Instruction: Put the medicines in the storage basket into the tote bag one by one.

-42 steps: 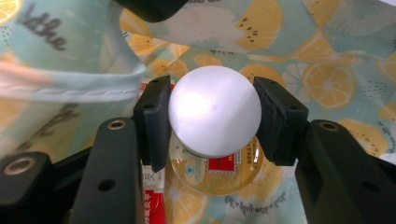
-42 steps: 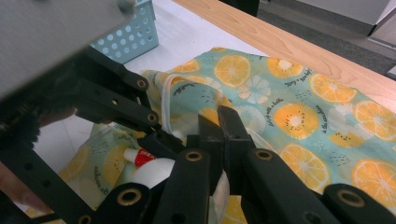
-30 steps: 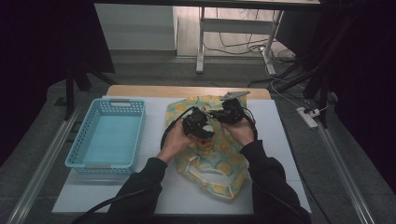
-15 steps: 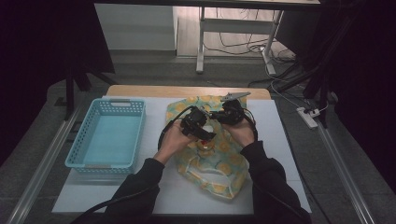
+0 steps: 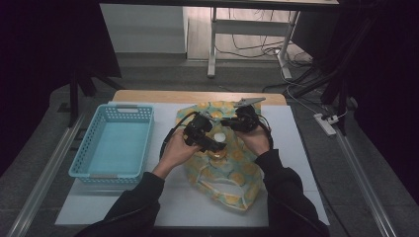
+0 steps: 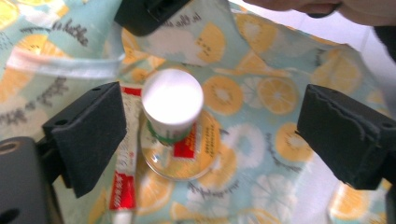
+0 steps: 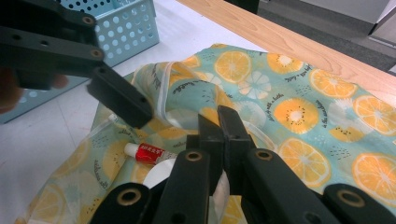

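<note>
Person at a table (image 5: pixel 296 197) with a gripper in each hand; both held over a fruit-print cloth bag (image 5: pixel 232 182) lying flat on the white tabletop, mid-table; blue basket (image 5: pixel 116 143) to the bag's left, apart from it, nothing seen inside.

Left gripper (image 5: pixel 210 143) in the left hand (image 5: pixel 175 150); jaws wide apart, holding nothing; in the left gripper view the gripper (image 6: pixel 210 126) looks straight down on a small bottle (image 6: pixel 173 105) with a white cap, green band and red label, standing upright on the bag; bottle sits between the jaws but nearer the left pad, touching neither as far as I can tell; a clear round rim shows around the bottle's base; a red-and-white tube (image 6: pixel 123 172) lies on the bag just beside the bottle, partly under the left pad.

Right gripper (image 5: pixel 230 122) in the right hand (image 5: pixel 254 138), over the bag's far half; in the right gripper view its jaws (image 7: pixel 219 123) are closed together, pinching a white strip of the bag's edging (image 7: pixel 219 193) low between them; same view shows the tube (image 7: pixel 147 153) and the bottle's white cap (image 7: pixel 156 176) below, and the left gripper's jaw hanging above them.

In the high view the white cap (image 5: pixel 219 137) shows between the two grippers.
</note>
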The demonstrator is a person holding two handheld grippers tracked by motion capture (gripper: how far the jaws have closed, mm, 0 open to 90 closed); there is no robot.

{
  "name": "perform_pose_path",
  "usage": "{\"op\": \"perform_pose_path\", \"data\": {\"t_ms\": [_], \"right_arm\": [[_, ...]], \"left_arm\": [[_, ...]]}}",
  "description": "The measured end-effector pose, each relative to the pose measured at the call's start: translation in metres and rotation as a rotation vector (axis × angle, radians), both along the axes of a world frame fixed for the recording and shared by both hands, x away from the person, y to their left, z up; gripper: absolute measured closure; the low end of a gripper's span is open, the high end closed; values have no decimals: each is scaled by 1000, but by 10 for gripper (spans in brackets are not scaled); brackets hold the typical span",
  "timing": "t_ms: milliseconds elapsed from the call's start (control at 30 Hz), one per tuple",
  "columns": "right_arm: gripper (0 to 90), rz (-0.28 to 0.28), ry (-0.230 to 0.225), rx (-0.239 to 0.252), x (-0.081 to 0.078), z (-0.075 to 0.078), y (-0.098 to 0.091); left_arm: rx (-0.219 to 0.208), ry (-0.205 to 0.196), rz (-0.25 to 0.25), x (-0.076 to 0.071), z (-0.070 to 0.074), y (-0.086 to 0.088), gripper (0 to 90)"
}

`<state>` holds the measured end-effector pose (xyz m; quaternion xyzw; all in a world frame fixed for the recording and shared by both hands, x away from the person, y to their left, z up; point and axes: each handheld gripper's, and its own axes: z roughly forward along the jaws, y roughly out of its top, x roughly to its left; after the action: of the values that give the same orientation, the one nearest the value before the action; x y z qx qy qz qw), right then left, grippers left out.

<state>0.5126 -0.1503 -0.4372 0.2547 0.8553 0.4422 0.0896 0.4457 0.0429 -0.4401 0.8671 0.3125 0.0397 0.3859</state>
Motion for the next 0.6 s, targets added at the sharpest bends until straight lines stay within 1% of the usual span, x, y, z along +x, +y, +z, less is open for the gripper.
{"op": "perform_pose_path", "data": {"t_ms": [67, 133, 200, 300, 333, 467, 600], "right_arm": [[900, 0, -1, -1, 0, 0, 0], [900, 1, -1, 0, -1, 0, -1], [900, -1, 2, 0, -1, 0, -1], [900, 1, 1, -2, -1, 0, 0], [900, 2, 1, -1, -1, 0, 0], [900, 5, -1, -2, -2, 0, 0], [900, 7, -2, -3, -3, 1, 1]], "left_arm": [[-14, 3, -23, -4, 0, 5, 40], [-23, 1, -33, -7, 0, 9, 25], [-23, -11, -41, -11, 0, 12, 18], [-39, -35, -49, -17, -1, 18, 8], [-44, -34, -49, -18, -1, 20, 8], [-40, -46, -60, -25, -4, 26, 10], [-31, -32, -71, -32, -10, 28, 10]]}}
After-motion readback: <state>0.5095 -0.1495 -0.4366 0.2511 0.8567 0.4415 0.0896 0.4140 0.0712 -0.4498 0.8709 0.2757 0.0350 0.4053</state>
